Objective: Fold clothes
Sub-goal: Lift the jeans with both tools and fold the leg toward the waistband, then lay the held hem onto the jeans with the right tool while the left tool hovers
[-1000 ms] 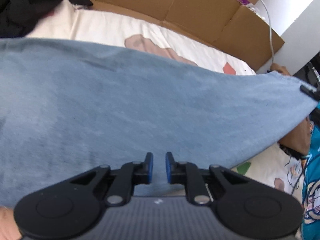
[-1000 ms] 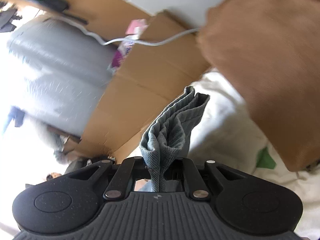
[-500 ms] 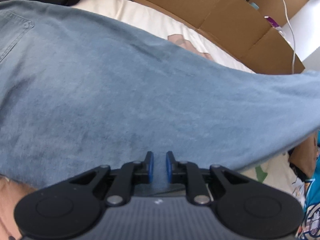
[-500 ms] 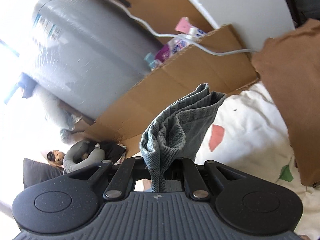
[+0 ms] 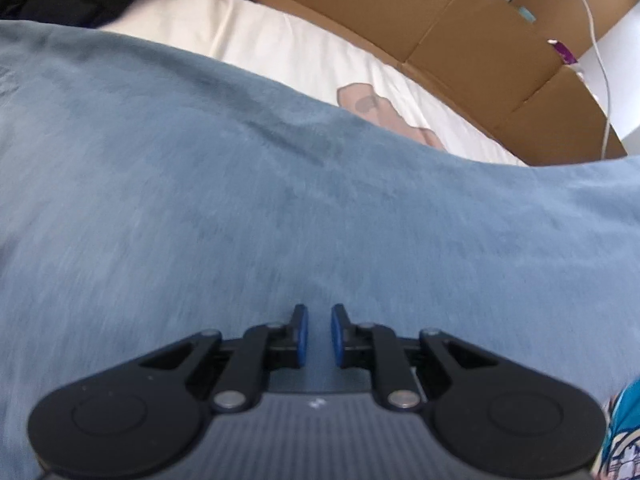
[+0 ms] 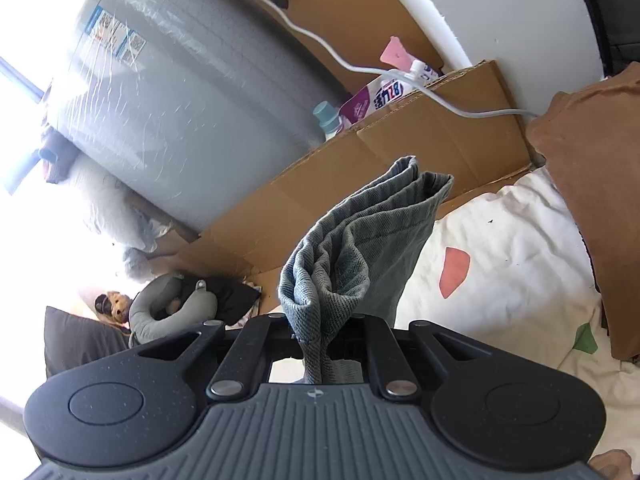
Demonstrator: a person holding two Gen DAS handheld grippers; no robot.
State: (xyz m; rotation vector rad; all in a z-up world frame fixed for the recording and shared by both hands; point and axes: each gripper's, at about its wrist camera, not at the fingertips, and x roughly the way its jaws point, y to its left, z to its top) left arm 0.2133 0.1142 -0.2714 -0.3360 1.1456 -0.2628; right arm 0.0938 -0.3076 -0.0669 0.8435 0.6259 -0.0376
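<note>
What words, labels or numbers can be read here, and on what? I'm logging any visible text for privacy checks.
Purple and white refill pouch in the cardboard box: large printed characters, not legible from this angle.
Sticker labels on the big grey plastic-wrapped roll: too small and blurred to read.
Small emblem on the right hand-held gripper body: a mark, no words.
Left wrist view: no readable text.
</note>
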